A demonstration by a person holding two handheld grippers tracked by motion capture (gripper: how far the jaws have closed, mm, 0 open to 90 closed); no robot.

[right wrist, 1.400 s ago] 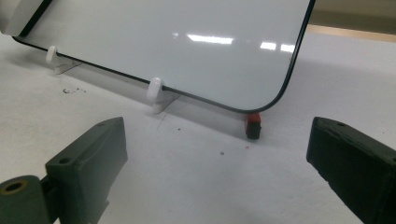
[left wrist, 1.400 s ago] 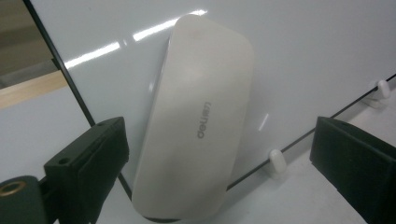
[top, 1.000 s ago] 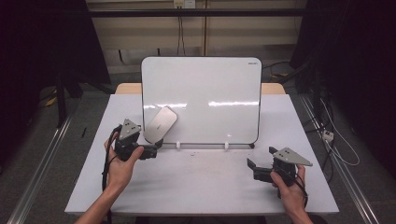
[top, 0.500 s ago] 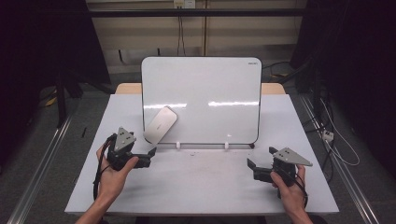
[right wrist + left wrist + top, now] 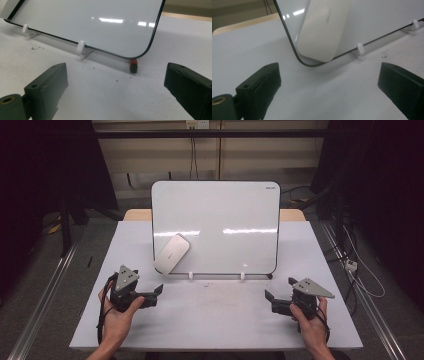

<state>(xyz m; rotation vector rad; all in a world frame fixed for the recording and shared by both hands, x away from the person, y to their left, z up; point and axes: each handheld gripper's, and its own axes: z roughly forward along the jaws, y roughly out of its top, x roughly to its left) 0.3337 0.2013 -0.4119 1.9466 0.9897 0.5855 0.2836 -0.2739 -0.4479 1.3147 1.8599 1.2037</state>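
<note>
Two claws rest low over the near part of the pale worktop (image 5: 215, 320) in the high view, one in each of the person's hands. The left claw (image 5: 152, 295) sits near the left edge, its jaws spread and holding nothing, aimed toward the far right. The right claw (image 5: 274, 301) sits near the right edge, jaws likewise spread and empty, aimed left. Between and beyond them a whiteboard (image 5: 220, 215) stands upright on small white clips in the middle of the worktop. A flat white eraser (image 5: 171, 253) clings tilted to the board's near-left corner, its lower end just past the board's edge, apart from the left claw.

In the left gripper view the two black jaws stand wide apart at the bottom corners with bare worktop (image 5: 329, 95) between them. The eraser (image 5: 324, 27) lies against the whiteboard (image 5: 387, 15) just beyond, overlapping the board's rounded dark-rimmed corner; a white clip (image 5: 360, 48) holds the lower edge to its right.

In the right gripper view the jaws are again spread, nothing between them. The whiteboard (image 5: 95, 22) leans ahead, held by two white clips (image 5: 81, 47), and a small red and black block (image 5: 133, 65) sits on the worktop (image 5: 112, 100) under the board's right corner.
</note>
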